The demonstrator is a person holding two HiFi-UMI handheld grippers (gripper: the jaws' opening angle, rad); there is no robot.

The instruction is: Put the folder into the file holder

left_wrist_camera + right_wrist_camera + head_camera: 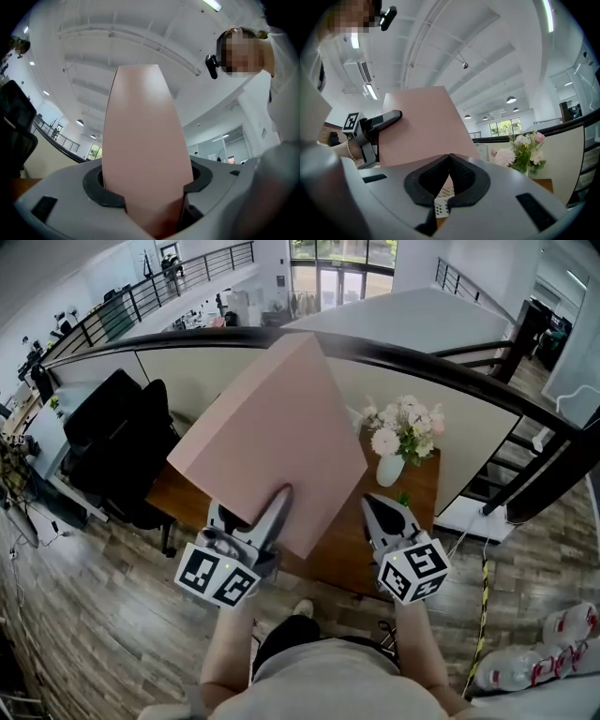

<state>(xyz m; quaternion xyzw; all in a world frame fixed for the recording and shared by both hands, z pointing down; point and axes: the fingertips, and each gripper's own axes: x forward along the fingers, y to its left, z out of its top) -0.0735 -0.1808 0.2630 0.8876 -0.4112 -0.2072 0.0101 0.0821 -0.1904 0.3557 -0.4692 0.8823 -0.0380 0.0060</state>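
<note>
A large pink folder (pixel 272 432) is held up, tilted, above the brown table (pixel 417 498). My left gripper (pixel 284 493) is shut on its near lower edge, one grey finger lying across its face. In the left gripper view the folder (pixel 140 136) fills the space between the jaws of the left gripper (pixel 145 187) and rises toward the ceiling. My right gripper (pixel 380 507) hovers just right of the folder, shut with nothing in it; its pads (pixel 459 171) meet at the tips. From there the folder (pixel 422 126) and the left gripper (pixel 391 117) show at the left. The file holder is hidden in the head view.
A white vase of pink and white flowers (pixel 401 432) stands on the table's right part. Black office chairs (pixel 117 432) sit to the left. A dark curved railing (pixel 450 360) runs behind the table. A bit of white perforated material (pixel 442 191) shows below the right jaws.
</note>
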